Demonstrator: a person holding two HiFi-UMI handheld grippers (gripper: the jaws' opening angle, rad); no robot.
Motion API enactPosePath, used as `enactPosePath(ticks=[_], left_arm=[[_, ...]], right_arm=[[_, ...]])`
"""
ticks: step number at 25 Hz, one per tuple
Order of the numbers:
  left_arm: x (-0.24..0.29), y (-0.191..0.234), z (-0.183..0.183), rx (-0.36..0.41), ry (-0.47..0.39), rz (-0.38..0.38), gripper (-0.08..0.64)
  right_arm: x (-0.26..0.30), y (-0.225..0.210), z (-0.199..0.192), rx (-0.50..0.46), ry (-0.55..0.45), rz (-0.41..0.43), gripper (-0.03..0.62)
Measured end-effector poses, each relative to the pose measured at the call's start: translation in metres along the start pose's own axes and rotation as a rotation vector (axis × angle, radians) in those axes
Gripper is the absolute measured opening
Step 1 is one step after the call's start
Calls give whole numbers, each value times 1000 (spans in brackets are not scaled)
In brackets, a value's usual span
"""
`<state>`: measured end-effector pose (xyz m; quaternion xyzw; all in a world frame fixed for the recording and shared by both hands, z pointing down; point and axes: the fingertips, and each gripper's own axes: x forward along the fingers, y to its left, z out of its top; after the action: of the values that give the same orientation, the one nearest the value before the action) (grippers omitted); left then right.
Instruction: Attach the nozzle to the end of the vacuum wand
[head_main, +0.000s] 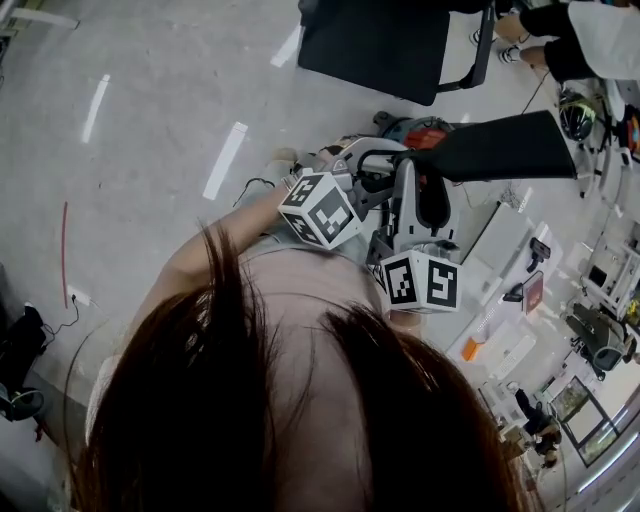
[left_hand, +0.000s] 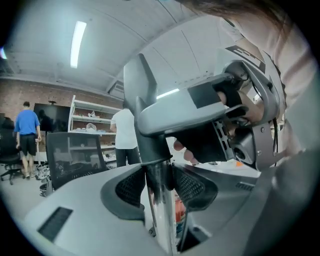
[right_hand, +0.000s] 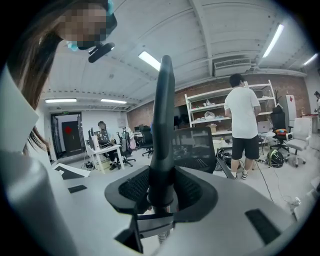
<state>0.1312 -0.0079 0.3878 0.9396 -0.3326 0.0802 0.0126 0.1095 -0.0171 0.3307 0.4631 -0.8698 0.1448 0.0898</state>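
The black tapered nozzle (head_main: 500, 148) sticks out to the right over the floor in the head view. In the right gripper view the nozzle (right_hand: 162, 125) rises upright between the pads of my right gripper (right_hand: 161, 192), which is shut on its base. A chrome vacuum wand (left_hand: 161, 210) stands between the jaws of my left gripper (left_hand: 159, 182), and both pads lie against its dark collar. In the head view the two grippers meet close together in front of the person's chest, the left gripper (head_main: 378, 163) just left of the right gripper (head_main: 418, 170). The wand's joint with the nozzle is hidden there.
A black office chair (head_main: 385, 40) stands on the floor beyond the grippers. Someone's legs (head_main: 560, 50) show at the top right. Desks with clutter (head_main: 520, 330) line the right side. A person in white (right_hand: 242, 115) stands by shelves, and another in blue (left_hand: 26, 130) is far off.
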Motion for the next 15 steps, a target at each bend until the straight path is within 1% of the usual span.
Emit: enactPosePath(ticks=[3, 7, 8, 11, 15], left_arm=[[-7, -1, -2, -12, 9, -8, 160], [-11, 0, -2, -70, 31, -42, 160], [-11, -1, -2, -72, 39, -56, 160], [-12, -2, -2, -36, 60, -82, 167], [-14, -5, -2, -47, 91, -122, 175]], right_arm=[[-1, 7, -2, -2, 14, 18, 166], [0, 8, -3, -13, 22, 20, 166], [0, 7, -3, -16, 24, 18, 166], [-3, 6, -3, -23, 25, 14, 166], [-4, 7, -2, -28, 29, 19, 166]])
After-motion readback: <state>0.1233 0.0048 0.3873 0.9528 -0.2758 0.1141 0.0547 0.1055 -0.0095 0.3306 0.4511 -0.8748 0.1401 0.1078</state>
